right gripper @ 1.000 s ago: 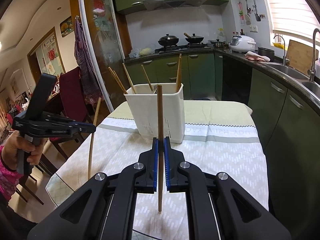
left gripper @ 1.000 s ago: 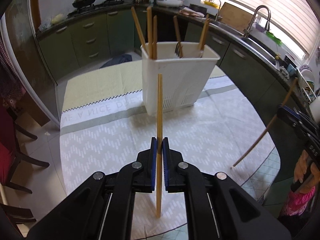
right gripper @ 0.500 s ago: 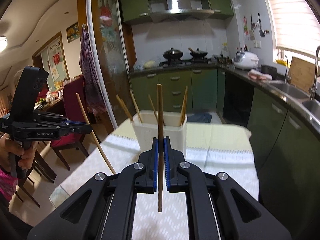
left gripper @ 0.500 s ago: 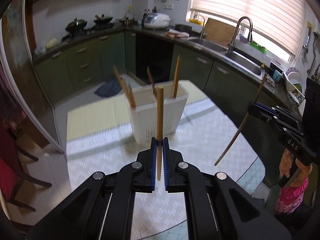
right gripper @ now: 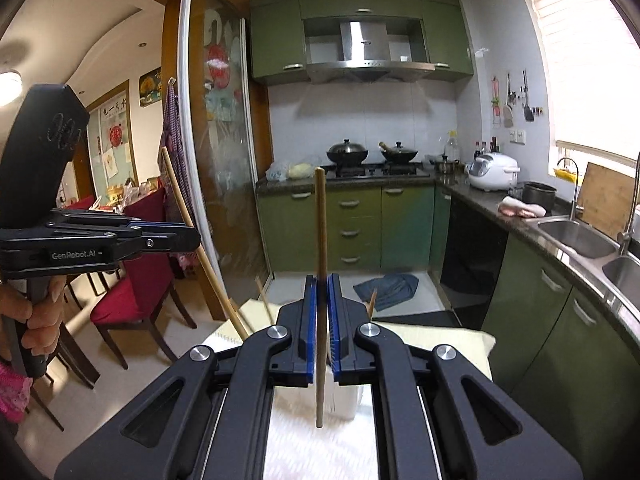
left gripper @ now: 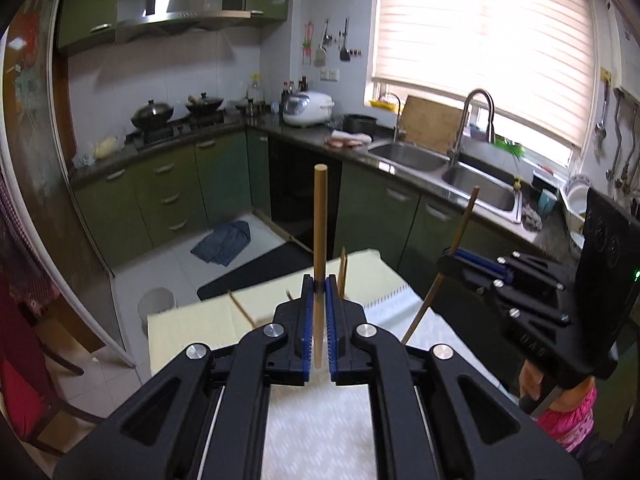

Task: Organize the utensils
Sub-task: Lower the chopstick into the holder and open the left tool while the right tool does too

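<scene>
left chopstick (left gripper: 320,220): upright, above the table (left gripper: 192,328), clamped in the left gripper (left gripper: 319,284)
right chopstick (right gripper: 320,220): upright, above the table, clamped in the right gripper (right gripper: 322,284)
utensil holder (right gripper: 346,400): on the table, mostly hidden below both grippers

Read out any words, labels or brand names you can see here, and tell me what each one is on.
"GenRobot.AI": white print on the side of the left hand-held gripper, right wrist view.
Wall posters: large characters, unreadable.
Lettering on the right hand-held gripper: too blurred to read.
</scene>
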`<state>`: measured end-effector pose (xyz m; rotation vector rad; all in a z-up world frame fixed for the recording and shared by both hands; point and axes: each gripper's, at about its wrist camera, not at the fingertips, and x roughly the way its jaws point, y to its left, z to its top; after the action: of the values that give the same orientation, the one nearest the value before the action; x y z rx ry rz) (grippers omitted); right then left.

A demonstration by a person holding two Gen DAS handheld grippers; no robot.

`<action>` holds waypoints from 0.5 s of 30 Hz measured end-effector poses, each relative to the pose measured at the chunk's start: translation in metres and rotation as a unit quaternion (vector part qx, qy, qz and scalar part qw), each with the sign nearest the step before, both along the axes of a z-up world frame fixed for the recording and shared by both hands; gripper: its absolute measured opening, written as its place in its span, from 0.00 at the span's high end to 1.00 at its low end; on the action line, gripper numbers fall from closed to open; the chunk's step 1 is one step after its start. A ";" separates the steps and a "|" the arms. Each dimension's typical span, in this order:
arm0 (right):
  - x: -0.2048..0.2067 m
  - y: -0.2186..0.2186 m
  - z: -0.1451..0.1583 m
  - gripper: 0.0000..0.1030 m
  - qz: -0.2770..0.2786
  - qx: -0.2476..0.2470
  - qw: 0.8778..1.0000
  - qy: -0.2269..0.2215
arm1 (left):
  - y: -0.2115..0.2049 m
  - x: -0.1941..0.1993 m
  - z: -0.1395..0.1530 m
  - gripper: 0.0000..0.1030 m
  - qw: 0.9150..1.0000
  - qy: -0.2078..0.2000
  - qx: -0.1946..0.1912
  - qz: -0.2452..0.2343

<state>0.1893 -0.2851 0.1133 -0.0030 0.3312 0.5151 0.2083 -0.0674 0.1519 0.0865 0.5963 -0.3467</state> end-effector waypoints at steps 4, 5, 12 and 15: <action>0.027 0.008 0.015 0.94 -0.003 0.012 1.000 -0.009 | -0.002 0.019 0.009 0.94 1.000 -0.022 0.000 0.009; 0.033 0.011 0.019 0.94 -0.003 0.014 1.000 -0.012 | -0.001 0.022 0.009 0.94 1.000 -0.024 0.000 0.010; 0.079 0.026 0.018 0.94 -0.019 0.010 1.000 -0.017 | -0.001 0.054 -0.013 0.94 1.000 -0.016 0.004 0.023; 0.099 0.032 0.005 0.94 -0.025 0.008 1.000 -0.006 | 0.000 0.066 -0.028 0.94 1.000 -0.014 0.005 0.027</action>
<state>0.2882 -0.2530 0.1178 0.0184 0.3147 0.4683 0.2745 -0.0677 0.1237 0.0851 0.5715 -0.2894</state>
